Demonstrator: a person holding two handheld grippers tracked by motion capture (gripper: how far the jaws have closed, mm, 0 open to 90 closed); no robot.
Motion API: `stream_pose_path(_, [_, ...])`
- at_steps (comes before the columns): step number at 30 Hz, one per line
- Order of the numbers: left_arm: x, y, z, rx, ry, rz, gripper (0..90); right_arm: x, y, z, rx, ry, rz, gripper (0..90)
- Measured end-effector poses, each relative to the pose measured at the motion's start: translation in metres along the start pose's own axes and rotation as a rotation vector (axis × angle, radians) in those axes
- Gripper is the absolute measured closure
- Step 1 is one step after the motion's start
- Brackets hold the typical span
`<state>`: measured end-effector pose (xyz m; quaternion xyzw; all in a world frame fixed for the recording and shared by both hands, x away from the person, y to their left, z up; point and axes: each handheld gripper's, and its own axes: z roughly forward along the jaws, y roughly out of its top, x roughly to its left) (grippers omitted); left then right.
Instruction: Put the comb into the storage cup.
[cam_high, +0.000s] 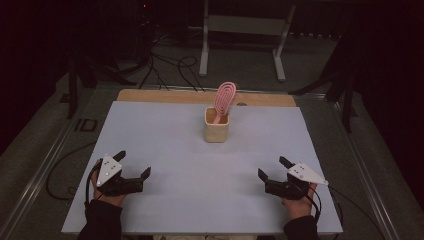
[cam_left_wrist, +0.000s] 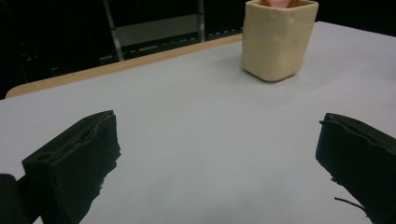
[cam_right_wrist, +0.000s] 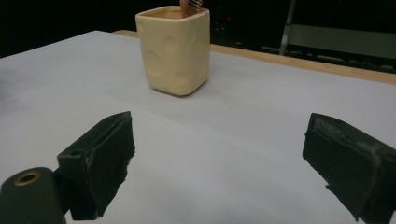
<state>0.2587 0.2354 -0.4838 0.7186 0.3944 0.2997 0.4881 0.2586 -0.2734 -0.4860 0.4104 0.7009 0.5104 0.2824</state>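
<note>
While both tools gape empty, cup (cam_high: 216, 126) holds pink, probably hairbrush (cam_high: 224, 99); nothing between.

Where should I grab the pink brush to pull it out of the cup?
Grab the brush by its looped head, which sticks up above the cup. Its handle is down inside. Probably come from above, jaws open, and lift up along its slight lean.
</note>
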Motion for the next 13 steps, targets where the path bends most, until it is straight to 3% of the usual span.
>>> stream_pose_path(8, [-0.001,0.0,0.0,-0.003,0.003,-0.001,0.1,-0.007,-0.002,-0.006,-0.015,-0.017,-0.004,8.8])
stream_pose_path(13, [-0.002,-0.001,0.001,-0.001,0.005,0.003,0.1,-0.011,-0.003,-0.006,-0.008,-0.026,0.019,8.2])
